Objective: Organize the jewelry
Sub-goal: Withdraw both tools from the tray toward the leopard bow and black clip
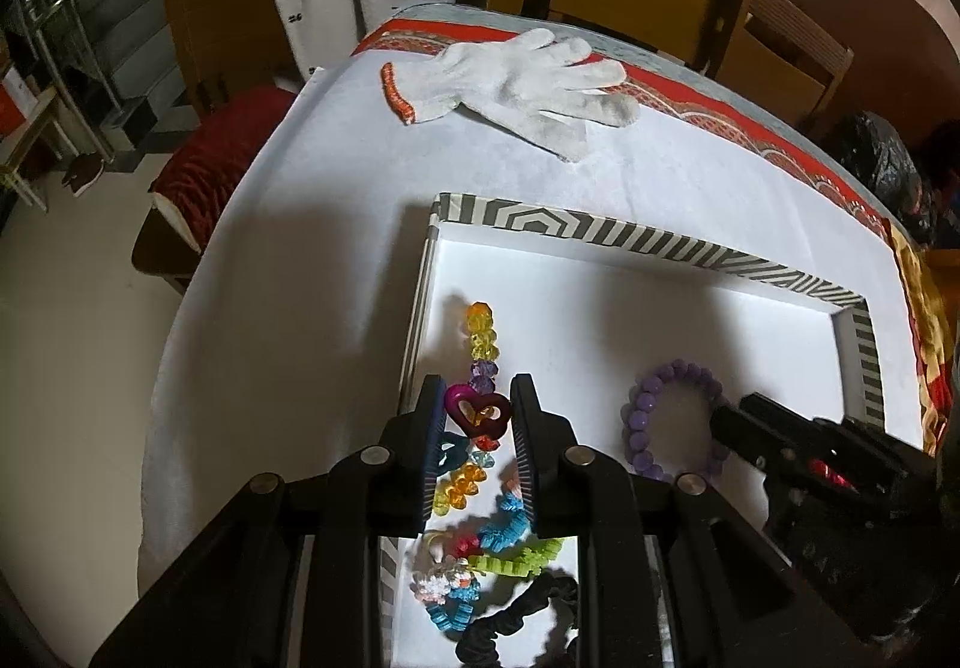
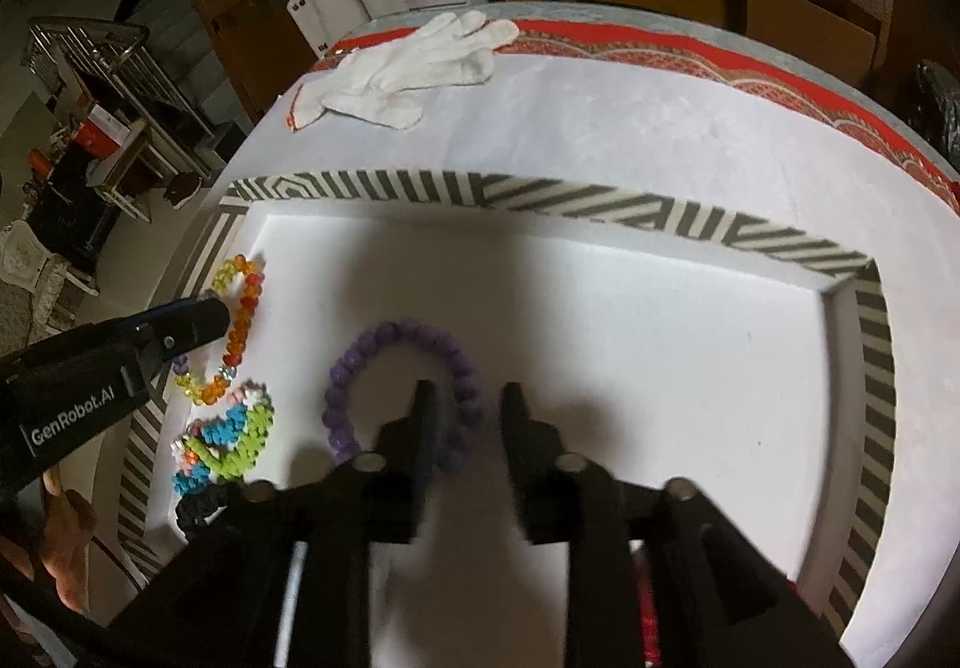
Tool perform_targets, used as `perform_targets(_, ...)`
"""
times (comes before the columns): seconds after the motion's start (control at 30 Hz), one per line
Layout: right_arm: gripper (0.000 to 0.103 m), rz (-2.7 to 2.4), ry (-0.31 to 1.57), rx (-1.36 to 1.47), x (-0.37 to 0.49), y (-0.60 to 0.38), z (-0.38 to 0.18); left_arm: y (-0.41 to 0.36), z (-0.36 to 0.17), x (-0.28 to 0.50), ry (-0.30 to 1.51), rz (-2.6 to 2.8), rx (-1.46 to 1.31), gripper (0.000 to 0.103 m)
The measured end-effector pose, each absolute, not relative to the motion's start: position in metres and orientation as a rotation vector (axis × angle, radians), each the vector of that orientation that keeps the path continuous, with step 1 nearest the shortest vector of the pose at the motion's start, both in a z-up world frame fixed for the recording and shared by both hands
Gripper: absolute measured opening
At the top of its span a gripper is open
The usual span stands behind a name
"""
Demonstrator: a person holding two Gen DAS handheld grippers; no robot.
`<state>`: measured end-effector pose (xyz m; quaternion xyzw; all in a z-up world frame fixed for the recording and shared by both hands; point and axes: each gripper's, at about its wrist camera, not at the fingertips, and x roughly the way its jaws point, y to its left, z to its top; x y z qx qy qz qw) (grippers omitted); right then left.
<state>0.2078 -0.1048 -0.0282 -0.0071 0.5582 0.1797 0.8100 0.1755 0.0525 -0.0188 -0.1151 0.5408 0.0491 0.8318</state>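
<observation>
Both grippers hang over a shallow white tray (image 2: 660, 224) with a grey-and-white striped rim, set on a white cloth over the table (image 1: 312, 224).

Seen from its own camera, the left gripper (image 1: 478, 416) has its jaws partly apart around a dark red heart charm (image 1: 480, 413) on a multicoloured bead bracelet (image 1: 480, 332). The charm fills most of the gap, but whether the pads actually press on it is hard to judge from this angle. That bracelet lies along the tray's left wall. Below it, between the gripper's arms, sit a blue and green coiled hair tie cluster (image 1: 510, 539) and a black scrunchie (image 1: 516, 620).

From the right wrist camera, the same gripper appears only as a dark finger coming in from the left over the bead bracelet's orange stretch, and the heart is hidden behind it. This view adds a hand (image 2: 66, 560) at the lower left edge.

Jaws of the right gripper (image 2: 468, 398) stand apart, and nothing is clamped between them. A purple bead bracelet (image 2: 390, 335) lies flat on the tray floor, its near arc passing under the left fingertip (image 2: 427, 398); the frame is blurred there. The left camera shows that bracelet's ring more fully, with the right gripper's tip at its right side.

A white work glove (image 1: 534, 80) lies on the cloth beyond the tray.
</observation>
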Motion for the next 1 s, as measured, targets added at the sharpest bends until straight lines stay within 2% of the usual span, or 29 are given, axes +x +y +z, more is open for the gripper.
perform_targets(0.07, 0.028, 0.391, 1.188, 0.002, 0.204, -0.107, -0.024, 0.053, -0.018, 0.175, 1.147, 0.105, -0.249, 0.032)
perform_targets(0.1, 0.029, 0.391, 1.184, 0.007, 0.203, -0.109, -0.021, 0.053, -0.017, 0.174, 1.144, 0.109, -0.248, 0.038)
perform_targets(0.2, 0.038, 0.400, 1.163, 0.020, 0.195, -0.114, -0.010, 0.052, -0.009, 0.168, 1.131, 0.098, -0.249, 0.044)
perform_targets(0.23, 0.044, 0.404, 1.154, 0.021, 0.191, -0.116, -0.005, 0.052, -0.007, 0.167, 1.126, 0.097, -0.246, 0.046)
perform_targets(0.27, 0.048, 0.405, 1.147, 0.022, 0.187, -0.118, -0.001, 0.051, -0.004, 0.164, 1.118, 0.097, -0.243, 0.046)
perform_targets(0.5, 0.049, 0.412, 1.098, 0.063, 0.157, -0.139, 0.027, 0.043, 0.022, 0.135, 1.049, 0.130, -0.205, 0.046)
perform_targets(0.67, 0.059, 0.421, 1.065, 0.085, 0.122, -0.157, 0.049, 0.034, 0.037, 0.104, 1.011, 0.170, -0.178, 0.046)
perform_targets(1.0, 0.059, 0.416, 1.027, 0.055, 0.047, -0.187, 0.064, -0.001, 0.041, 0.038, 1.024, 0.195, -0.113, 0.046)
